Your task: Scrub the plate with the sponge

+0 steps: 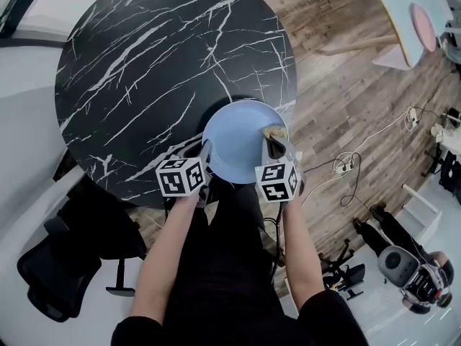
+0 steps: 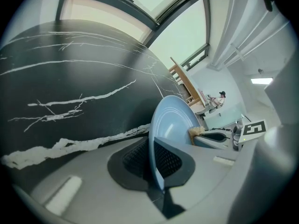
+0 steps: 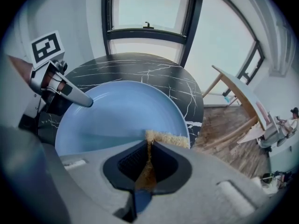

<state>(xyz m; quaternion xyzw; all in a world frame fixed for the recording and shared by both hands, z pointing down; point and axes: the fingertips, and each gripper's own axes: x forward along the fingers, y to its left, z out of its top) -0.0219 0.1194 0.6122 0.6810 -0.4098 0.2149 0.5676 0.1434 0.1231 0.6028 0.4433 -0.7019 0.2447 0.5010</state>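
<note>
Currently left gripper [image 2: 156, 164] jaws pinch the light-blue plate [image 1: 238, 139] at its left rim, black marble table [image 1: 144, 63] under the plate's far half, right gripper [image 3: 148, 162] jaws squeezing a tan sponge [image 3: 168, 138] against its right rim.

Open room over tabletop [image 1: 144, 63] beyond plate [image 1: 234, 132]; chair [image 1: 57, 265] near-L.

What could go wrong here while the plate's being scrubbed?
1. The left gripper pinches the plate only at its rim, so hard scrubbing could twist it loose.
2. The plate reaches past the table edge; if it slips, it may fall off.
3. The sponge in the right gripper sits right by the plate's rim and could skid off.
</note>
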